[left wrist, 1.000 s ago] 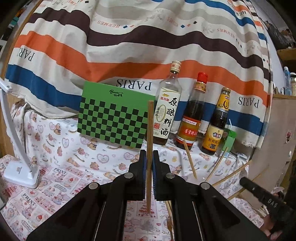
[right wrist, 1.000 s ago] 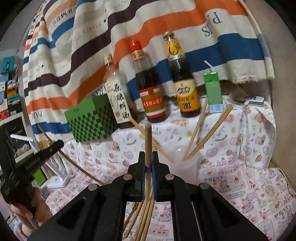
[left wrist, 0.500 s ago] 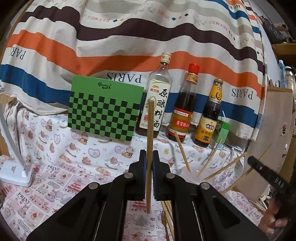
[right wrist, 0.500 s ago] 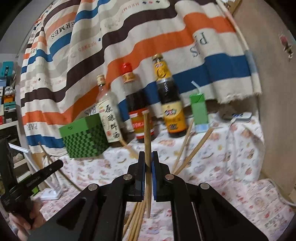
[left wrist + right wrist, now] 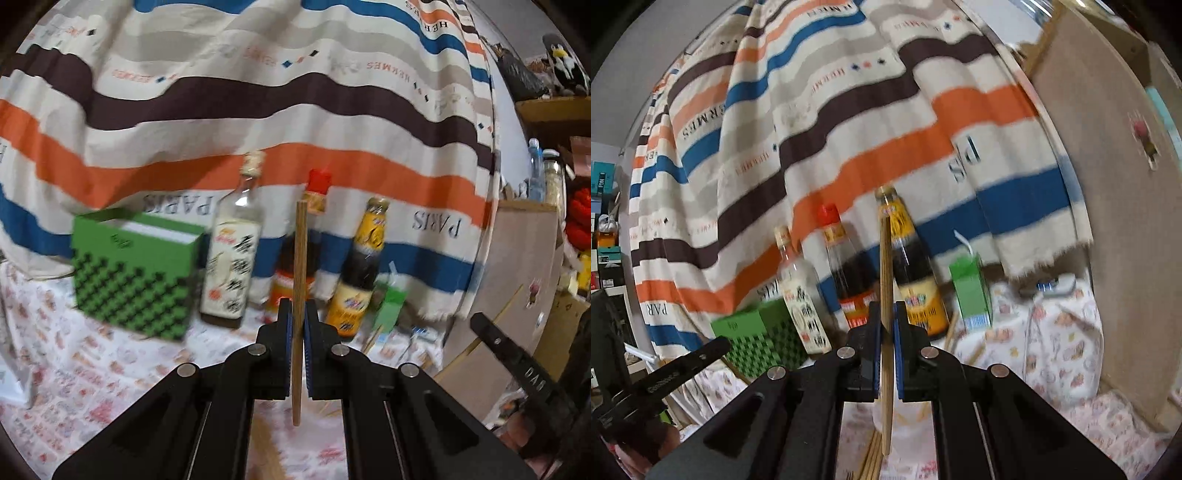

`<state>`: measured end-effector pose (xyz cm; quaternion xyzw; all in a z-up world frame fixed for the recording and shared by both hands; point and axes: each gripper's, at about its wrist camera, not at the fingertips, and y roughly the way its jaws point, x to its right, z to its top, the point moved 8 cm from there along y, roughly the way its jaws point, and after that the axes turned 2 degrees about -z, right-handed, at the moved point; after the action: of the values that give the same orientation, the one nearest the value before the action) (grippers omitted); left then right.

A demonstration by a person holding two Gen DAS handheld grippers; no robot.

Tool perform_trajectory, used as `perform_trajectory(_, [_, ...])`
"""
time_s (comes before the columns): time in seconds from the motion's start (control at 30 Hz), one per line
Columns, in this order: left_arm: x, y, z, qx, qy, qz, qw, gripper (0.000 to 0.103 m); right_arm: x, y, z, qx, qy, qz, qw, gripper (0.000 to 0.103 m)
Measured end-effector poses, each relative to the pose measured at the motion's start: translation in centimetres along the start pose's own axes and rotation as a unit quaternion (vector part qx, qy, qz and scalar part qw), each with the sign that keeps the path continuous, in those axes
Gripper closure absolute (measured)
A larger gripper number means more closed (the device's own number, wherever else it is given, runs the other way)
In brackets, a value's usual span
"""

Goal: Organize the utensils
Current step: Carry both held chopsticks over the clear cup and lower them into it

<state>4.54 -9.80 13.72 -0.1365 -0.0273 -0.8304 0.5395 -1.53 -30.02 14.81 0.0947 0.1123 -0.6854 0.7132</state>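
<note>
Lifting since a sec ago: left gripper [image 5: 298, 334] and right gripper [image 5: 885, 332] each pinched one upright wooden chopstick [image 5: 298, 295], now level w/ red-capped sauce bottle [image 5: 295, 254]; both picks secure.

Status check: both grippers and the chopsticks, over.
Left hand-held gripper shut on chopstick, upright. Right hand-held gripper shut on second chopstick, upright. More chopsticks below the right one. Three sauce bottles and green carton ahead.

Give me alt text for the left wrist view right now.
The left claw is shut on one upright wooden chopstick. Behind it, blurred, three sauce bottles stand beside a green checkered box on a printed tablecloth, against a striped cloth.
</note>
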Motion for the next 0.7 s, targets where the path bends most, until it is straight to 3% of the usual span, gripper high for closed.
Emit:
perform_trajectory(0.13, [1.6, 2.3, 0.6, -0.004, -0.006, -0.006, 1.0000, 0.099, -0.2, 1.0, 1.6, 0.023, -0.012, -0.011, 1.000, 0.096])
perform_trajectory(0.33, [1.5, 5.6, -1.8, -0.032, -0.027, -0.008, 0.9991, 0.098, 0.4, 2.7, 0.2, 0.052, -0.027, -0.051, 0.997, 0.096])
perform_trajectory(0.47, [0.5, 7.2, -4.3, -0.062, -0.030, 0.000, 0.9977, 0.098, 0.5, 4.3, -2.1, 0.027, -0.045, -0.056, 0.997, 0.096])
perform_trajectory(0.6, [-0.4, 8.6, -6.1, -0.111, -0.060, -0.031, 0.9915, 0.098, 0.0, 5.3, -3.6, 0.003, -0.061, -0.052, 0.997, 0.096])
perform_trajectory(0.7, [-1.4, 9.3, -6.3, -0.123, -0.061, -0.016, 0.9904, 0.098, -0.3, 5.9, -4.6, -0.018, -0.064, -0.044, 0.997, 0.096])
